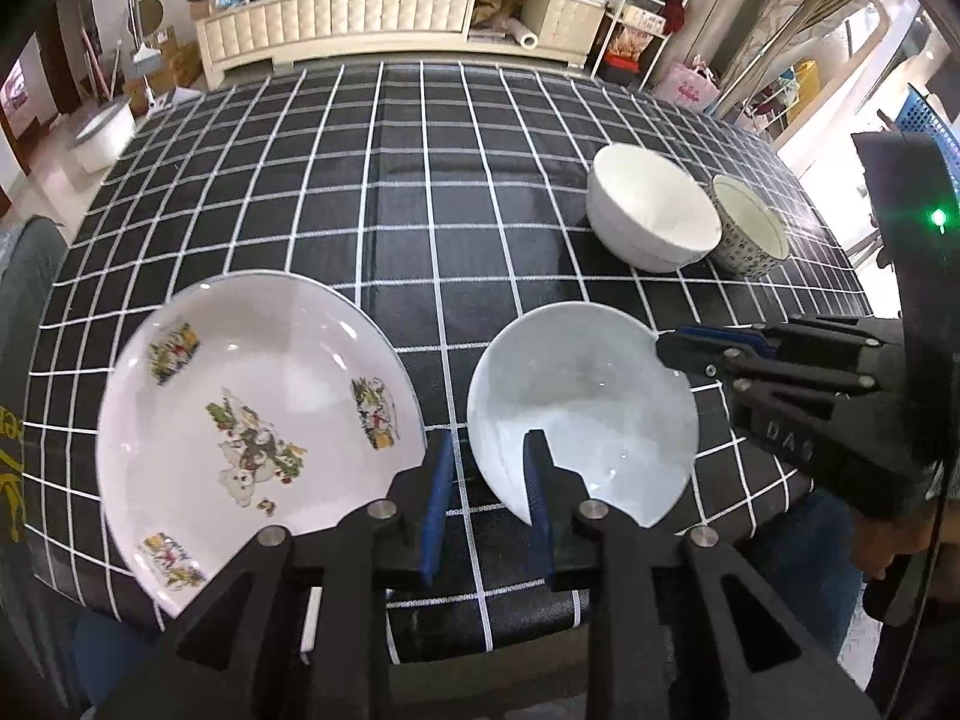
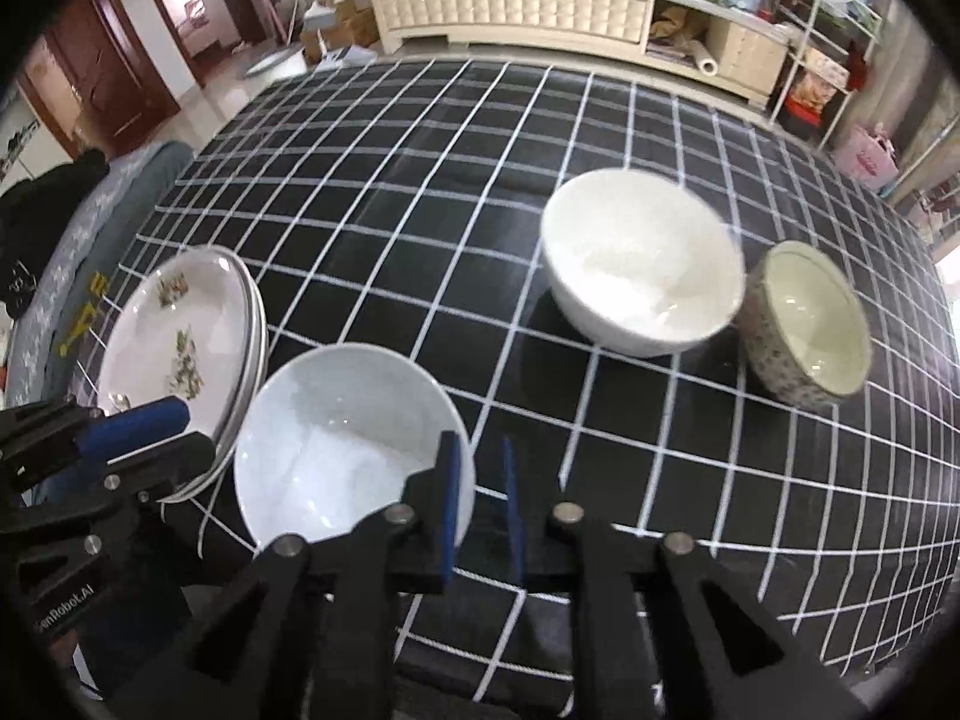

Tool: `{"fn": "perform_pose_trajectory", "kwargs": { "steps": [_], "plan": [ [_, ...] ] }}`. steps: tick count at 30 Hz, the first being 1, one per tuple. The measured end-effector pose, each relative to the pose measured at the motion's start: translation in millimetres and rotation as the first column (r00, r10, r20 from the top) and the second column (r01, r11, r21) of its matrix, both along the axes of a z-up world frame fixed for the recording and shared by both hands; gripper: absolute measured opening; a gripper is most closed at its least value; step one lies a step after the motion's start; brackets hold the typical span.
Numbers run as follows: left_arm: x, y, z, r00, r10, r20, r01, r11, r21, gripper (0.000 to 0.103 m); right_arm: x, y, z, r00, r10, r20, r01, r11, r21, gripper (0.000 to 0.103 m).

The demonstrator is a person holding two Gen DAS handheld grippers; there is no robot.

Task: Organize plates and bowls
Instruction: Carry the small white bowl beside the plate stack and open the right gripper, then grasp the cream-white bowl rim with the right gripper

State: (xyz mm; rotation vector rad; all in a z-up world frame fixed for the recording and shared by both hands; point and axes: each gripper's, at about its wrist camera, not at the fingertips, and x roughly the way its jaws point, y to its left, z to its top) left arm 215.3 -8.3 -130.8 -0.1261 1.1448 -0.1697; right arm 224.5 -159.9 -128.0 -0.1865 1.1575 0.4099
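A plain white shallow dish [image 1: 582,414] [image 2: 342,444] sits near the front edge of the checked table. My left gripper [image 1: 487,483] [image 2: 180,435] straddles the dish's left rim with its jaws slightly apart, and a gap shows beside the pad. My right gripper [image 2: 480,492] [image 1: 672,354] straddles the right rim the same way, with its pads clear of it. Left of the dish lies a stack of flower-printed plates [image 1: 252,402] [image 2: 180,336]. Farther back on the right stand a white bowl [image 1: 654,216] [image 2: 642,264] and a speckled bowl [image 1: 750,234] [image 2: 810,324], touching or nearly so.
The black tablecloth with white lines [image 1: 420,192] spreads bare behind the dishes. A grey padded chair [image 2: 102,210] stands at the table's left side. A cream cabinet [image 1: 390,18] runs along the far wall, with shelves and a blue basket [image 1: 924,114] on the right.
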Motion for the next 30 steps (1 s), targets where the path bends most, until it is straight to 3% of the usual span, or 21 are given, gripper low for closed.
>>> {"fn": "perform_pose_trajectory", "kwargs": {
  "steps": [2, 5, 9, 20, 22, 26, 28, 30],
  "plan": [
    [-4, 0, 7, 1.000, 0.001, 0.018, -0.001, 1.000, 0.004, 0.024, -4, -6, 10, 1.000, -0.013, 0.024, 0.013, 1.000, 0.010, 0.041],
    [-8, -2, 24, 0.998, 0.000, 0.065, -0.001, 1.000, 0.022, 0.035, -10, -16, 24, 0.997, -0.033, 0.063, 0.031, 0.999, 0.025, 0.058],
    [-9, -10, 43, 0.994, -0.012, 0.108, 0.007, 0.999, 0.045, 0.036, -14, -28, 41, 0.994, -0.043, 0.103, 0.038, 0.998, 0.057, 0.067],
    [16, -36, 76, 0.984, -0.048, 0.174, 0.042, 0.998, 0.038, 0.041, 0, -62, 67, 0.988, -0.067, 0.142, 0.059, 0.997, 0.054, 0.076],
    [24, -42, 78, 0.983, -0.058, 0.175, 0.052, 0.998, 0.038, 0.048, 6, -66, 68, 0.987, -0.070, 0.143, 0.063, 0.997, 0.048, 0.077],
    [36, -56, 81, 0.981, -0.084, 0.175, 0.075, 0.996, 0.057, 0.048, 19, -73, 68, 0.986, -0.077, 0.145, 0.071, 0.997, 0.044, 0.078],
    [45, -64, 80, 0.981, -0.099, 0.169, 0.086, 0.993, 0.080, 0.058, 26, -76, 68, 0.987, -0.076, 0.145, 0.071, 0.997, 0.043, 0.078],
    [51, -69, 80, 0.980, -0.106, 0.170, 0.090, 0.991, 0.094, 0.060, 35, -78, 67, 0.986, -0.074, 0.148, 0.070, 0.997, 0.036, 0.078]
  ]
}}
